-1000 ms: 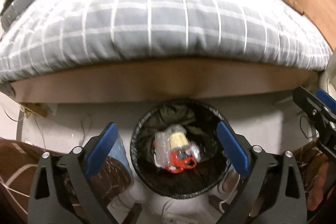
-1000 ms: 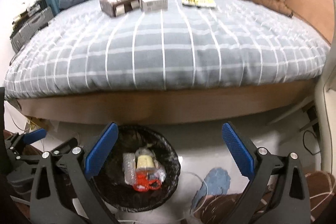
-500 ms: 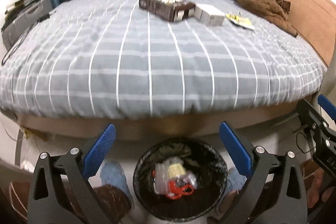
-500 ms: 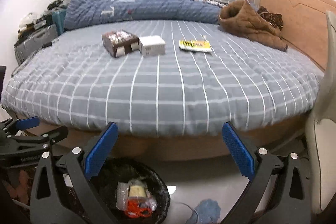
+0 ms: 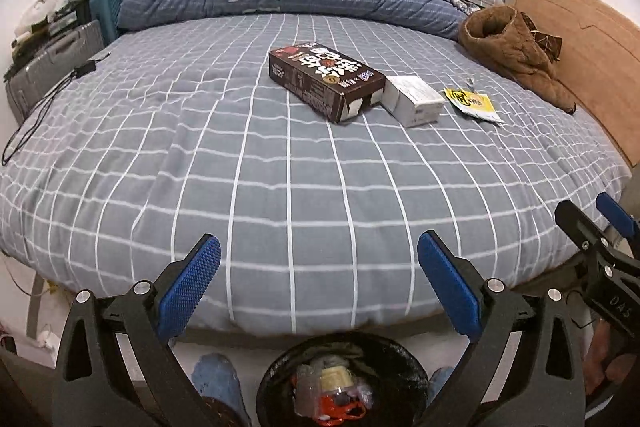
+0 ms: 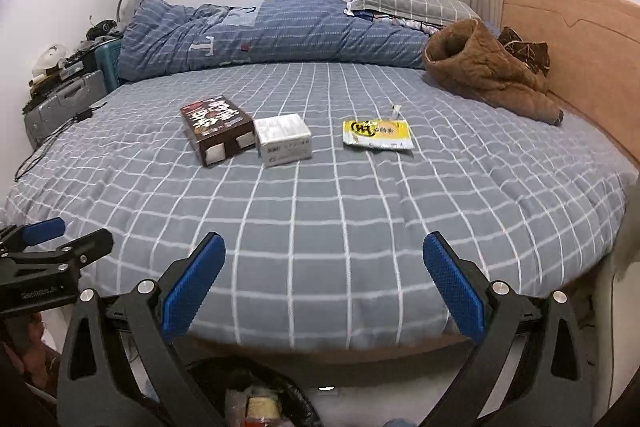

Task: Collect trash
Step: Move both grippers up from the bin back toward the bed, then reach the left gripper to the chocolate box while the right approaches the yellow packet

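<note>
Fingers (image 5: 188, 289) of left gripper (image 5: 318, 287) and right gripper (image 6: 324, 283) spread wide, holding nothing, above black-lined round trash bin (image 5: 404, 371). On grey checked bed (image 6: 320, 207), left to right: dark brown printed carton (image 6: 218, 129), touching white cardboard box (image 6: 284, 139), yellow foil packet (image 6: 376, 134) apart.

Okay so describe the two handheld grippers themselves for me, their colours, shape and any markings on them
Both look alike. The left gripper has two black angular fingers with triangular cut-outs and silver bolt heads, each tipped with a blue textured pad. The right gripper matches it, with the same blue pads. Small pale lettering marks each gripper's black body, too small to read reliably. No cables or sleeves show.
</note>
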A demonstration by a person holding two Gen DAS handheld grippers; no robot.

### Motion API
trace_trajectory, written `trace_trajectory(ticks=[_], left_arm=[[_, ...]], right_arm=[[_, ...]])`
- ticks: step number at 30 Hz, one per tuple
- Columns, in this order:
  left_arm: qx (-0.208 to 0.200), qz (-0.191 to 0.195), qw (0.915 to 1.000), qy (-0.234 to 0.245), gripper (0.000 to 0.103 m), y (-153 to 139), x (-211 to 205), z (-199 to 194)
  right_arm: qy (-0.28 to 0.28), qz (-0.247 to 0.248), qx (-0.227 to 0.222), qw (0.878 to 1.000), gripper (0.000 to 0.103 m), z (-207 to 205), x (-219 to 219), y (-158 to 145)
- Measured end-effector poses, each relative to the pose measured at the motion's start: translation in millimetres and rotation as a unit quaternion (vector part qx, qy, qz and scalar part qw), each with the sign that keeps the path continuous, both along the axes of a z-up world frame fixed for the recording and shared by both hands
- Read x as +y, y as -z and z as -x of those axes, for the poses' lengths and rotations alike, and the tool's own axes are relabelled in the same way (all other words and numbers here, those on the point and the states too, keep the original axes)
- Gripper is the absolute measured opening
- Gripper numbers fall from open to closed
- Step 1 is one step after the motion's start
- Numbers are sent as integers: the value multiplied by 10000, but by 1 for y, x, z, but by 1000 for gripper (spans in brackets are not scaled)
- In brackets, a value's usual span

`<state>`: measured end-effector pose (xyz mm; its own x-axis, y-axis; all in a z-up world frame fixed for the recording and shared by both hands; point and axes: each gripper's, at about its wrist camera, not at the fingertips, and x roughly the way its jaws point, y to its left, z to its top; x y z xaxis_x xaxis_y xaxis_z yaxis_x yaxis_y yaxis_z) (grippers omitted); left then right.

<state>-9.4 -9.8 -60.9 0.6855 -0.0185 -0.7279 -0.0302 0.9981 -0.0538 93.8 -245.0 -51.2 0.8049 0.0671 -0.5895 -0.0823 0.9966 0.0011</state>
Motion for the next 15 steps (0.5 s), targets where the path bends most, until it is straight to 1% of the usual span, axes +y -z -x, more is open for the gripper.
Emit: trace_trajectory(ticks=[3, 6, 10, 15], left_arm=[[31, -119, 9999, 37, 97, 2, -3, -17], [67, -187, 9998, 49, 97, 5, -3, -39], [106, -115, 9999, 27, 97, 6, -1, -65], [54, -142, 9999, 3, 97, 3, -1, -101]], right_arm=[[-37, -98, -3, 9999, 95, -14, -2, -1], [-77, -15, -21, 10000, 95, -31, 0, -1], [-87, 86, -16, 9999, 95, -53, 0, 3], [-27, 162, 27, 9999, 95, -84, -6, 6]])
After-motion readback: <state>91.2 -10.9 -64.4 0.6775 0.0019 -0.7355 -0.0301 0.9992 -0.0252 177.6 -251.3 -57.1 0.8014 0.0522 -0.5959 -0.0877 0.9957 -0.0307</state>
